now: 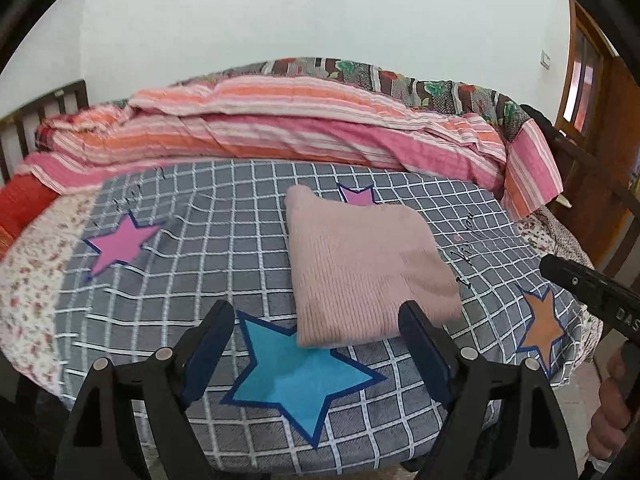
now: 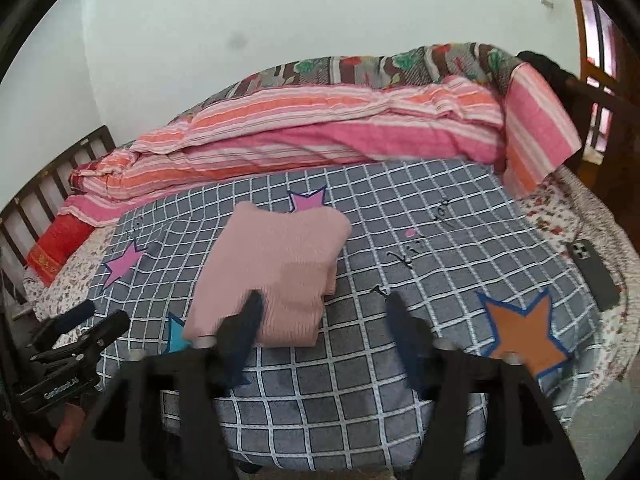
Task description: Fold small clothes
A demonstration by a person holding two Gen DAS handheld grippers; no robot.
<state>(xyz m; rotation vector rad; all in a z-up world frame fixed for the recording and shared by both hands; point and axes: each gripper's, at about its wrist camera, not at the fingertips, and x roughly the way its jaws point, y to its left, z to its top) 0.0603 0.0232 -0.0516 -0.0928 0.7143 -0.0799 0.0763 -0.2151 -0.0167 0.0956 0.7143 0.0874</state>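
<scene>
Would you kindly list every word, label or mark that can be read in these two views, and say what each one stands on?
"DAS": white letters, cut off by the frame edge, on the right tool seen from the left wrist.
White lettering on the left tool seen from the right wrist: too blurred to read.
Black script on the checked blanket: not legible.
Red cloth, gold marks: too small to read.

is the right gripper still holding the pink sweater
No, the right gripper stands open above the bed with nothing between its fingers, and the folded pink sweater lies free.
</scene>
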